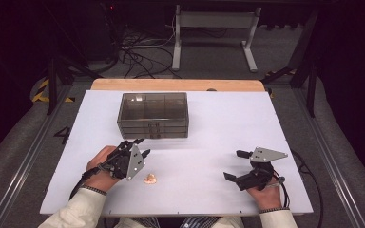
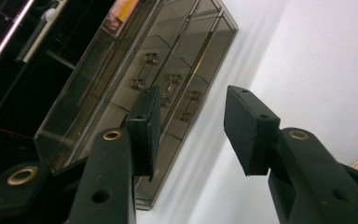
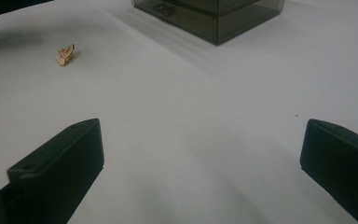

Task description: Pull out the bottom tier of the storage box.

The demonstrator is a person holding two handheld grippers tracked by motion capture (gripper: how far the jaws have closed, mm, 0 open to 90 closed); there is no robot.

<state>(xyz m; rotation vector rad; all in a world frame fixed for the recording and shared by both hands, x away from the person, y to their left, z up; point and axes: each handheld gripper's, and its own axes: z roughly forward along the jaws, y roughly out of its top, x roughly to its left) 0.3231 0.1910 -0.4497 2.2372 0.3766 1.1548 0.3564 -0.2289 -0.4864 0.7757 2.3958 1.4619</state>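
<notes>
A smoky transparent drawer box (image 1: 153, 114) with small metal handles stands at the middle back of the white board; it also appears in the left gripper view (image 2: 168, 60) and the right gripper view (image 3: 214, 14). A small tan, crumpled object (image 1: 150, 179) lies near the front, just right of the left hand, and shows in the right gripper view (image 3: 65, 55). My left gripper (image 1: 142, 146) points at the box's front with its jaws apart and nothing between them (image 2: 191, 126). My right gripper (image 1: 231, 165) rests at the front right, jaws wide open over bare board (image 3: 200, 158).
The white board (image 1: 209, 123) lies on a wooden table whose far edge (image 1: 176, 84) shows behind the box. Beyond it are cables and a metal frame's legs on the dark floor. Rails run along both sides of the board.
</notes>
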